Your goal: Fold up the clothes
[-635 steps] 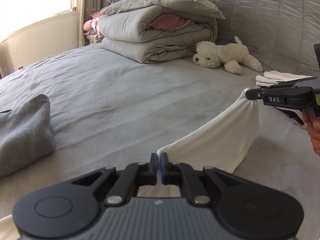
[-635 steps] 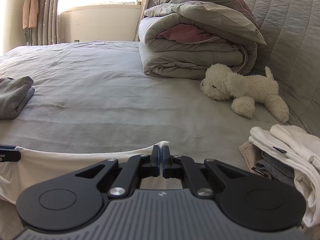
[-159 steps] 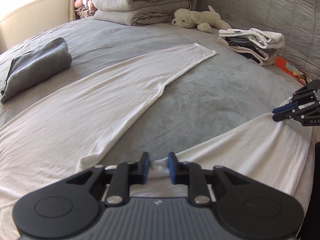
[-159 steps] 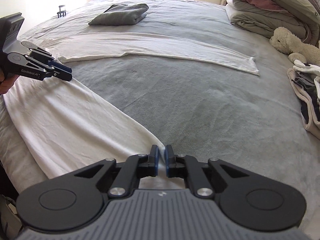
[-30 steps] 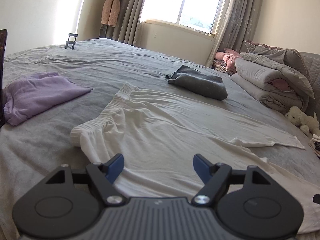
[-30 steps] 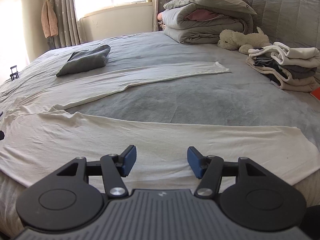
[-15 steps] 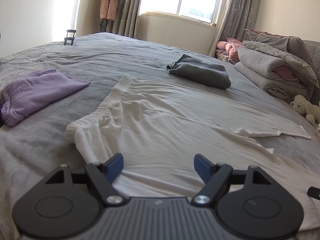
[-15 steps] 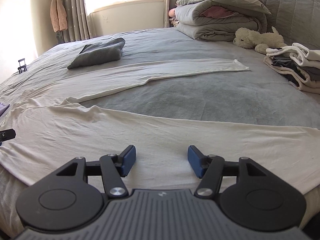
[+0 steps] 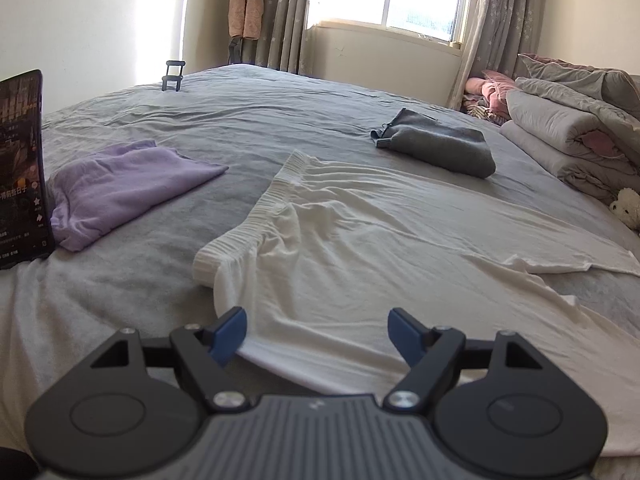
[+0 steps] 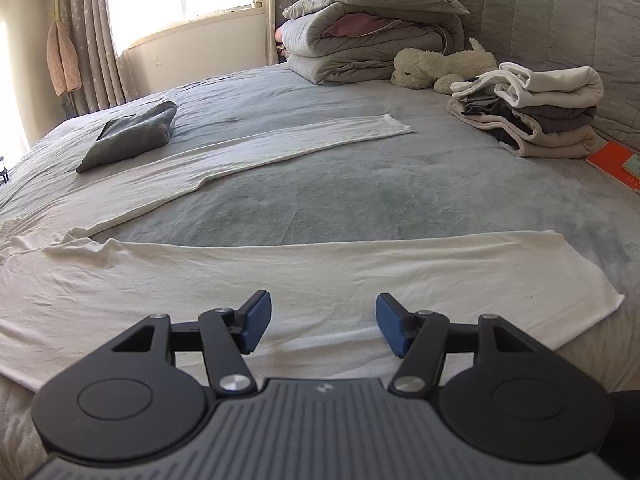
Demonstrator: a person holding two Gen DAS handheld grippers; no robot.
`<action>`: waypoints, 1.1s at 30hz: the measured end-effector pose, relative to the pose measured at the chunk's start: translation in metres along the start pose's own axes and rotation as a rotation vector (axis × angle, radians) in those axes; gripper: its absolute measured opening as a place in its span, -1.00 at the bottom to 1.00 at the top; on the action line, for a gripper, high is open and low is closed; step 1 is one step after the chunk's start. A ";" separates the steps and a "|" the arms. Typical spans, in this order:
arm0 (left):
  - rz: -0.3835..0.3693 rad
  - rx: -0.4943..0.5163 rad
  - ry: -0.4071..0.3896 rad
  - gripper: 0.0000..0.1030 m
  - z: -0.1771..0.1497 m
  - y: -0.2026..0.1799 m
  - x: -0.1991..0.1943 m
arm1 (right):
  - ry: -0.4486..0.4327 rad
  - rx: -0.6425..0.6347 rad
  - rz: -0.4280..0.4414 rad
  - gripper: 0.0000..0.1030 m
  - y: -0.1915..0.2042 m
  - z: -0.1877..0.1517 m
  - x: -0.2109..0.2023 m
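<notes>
— Two grippers, and we hold nothing in either: our left gripper [image 9: 316, 334] has its blue pads spread wide above the near hip of the white trousers [image 9: 360, 248], and our right gripper [image 10: 322, 322] is spread just as wide over the near leg [image 10: 320, 276].

— Where do we say the trousers lie?

— Flat on the grey bed [image 10: 360, 184], along its near edge. Their ribbed waistband [image 9: 256, 216] points to the left, toward the folded lilac garment [image 9: 120, 188]; the long axis runs from there to the right, toward the quilted headboard [image 10: 560, 12].

— And the legs?

— They fan apart. Our near leg lies along the near edge, its cuff [image 10: 600, 280] squared off short of the stack of folded clothes [image 10: 532, 116]. The far leg [image 10: 256, 148] angles away toward the rolled duvets [image 10: 368, 40] and the plush dog [image 10: 436, 66], with bare bed between the two legs.

— Anything else we can place?

— A folded dark grey garment [image 9: 436, 148] beyond the waistband, a phone [image 9: 20, 168] propped upright at the left edge just beside the lilac garment, and an orange book [image 10: 616, 164] by the stack.
</notes>
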State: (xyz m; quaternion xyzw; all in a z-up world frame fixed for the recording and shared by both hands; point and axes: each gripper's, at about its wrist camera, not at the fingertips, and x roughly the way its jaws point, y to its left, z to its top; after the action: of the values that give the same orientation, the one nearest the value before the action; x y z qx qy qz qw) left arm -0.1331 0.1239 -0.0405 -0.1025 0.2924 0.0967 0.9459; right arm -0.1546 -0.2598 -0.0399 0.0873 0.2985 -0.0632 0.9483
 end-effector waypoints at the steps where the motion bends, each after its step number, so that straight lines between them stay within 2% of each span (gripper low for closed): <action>1: -0.003 -0.008 -0.005 0.53 0.002 0.001 -0.002 | -0.002 0.008 -0.005 0.21 -0.003 0.001 -0.001; 3: -0.015 -0.010 -0.021 0.53 0.006 -0.003 -0.007 | -0.007 0.022 -0.014 0.21 -0.009 0.002 -0.004; 6: -0.040 0.006 -0.037 0.54 0.010 -0.013 -0.012 | -0.011 -0.005 0.020 0.21 0.005 0.003 -0.004; 14: -0.069 0.037 -0.002 0.54 -0.001 -0.035 -0.004 | 0.018 -0.089 0.084 0.21 0.035 -0.003 0.002; 19: -0.052 0.049 0.033 0.54 -0.014 -0.031 0.004 | 0.052 -0.078 0.069 0.22 0.028 -0.011 0.008; 23: -0.041 0.062 0.023 0.54 -0.017 -0.024 0.003 | 0.050 -0.063 0.055 0.24 0.021 -0.009 0.006; 33: -0.021 -0.004 0.012 0.54 -0.011 -0.004 0.001 | 0.050 -0.013 0.000 0.25 0.000 -0.006 0.003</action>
State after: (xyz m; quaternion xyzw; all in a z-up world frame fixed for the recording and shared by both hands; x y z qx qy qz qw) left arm -0.1373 0.1174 -0.0498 -0.1080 0.2966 0.0869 0.9449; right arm -0.1553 -0.2585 -0.0468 0.0826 0.3225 -0.0588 0.9411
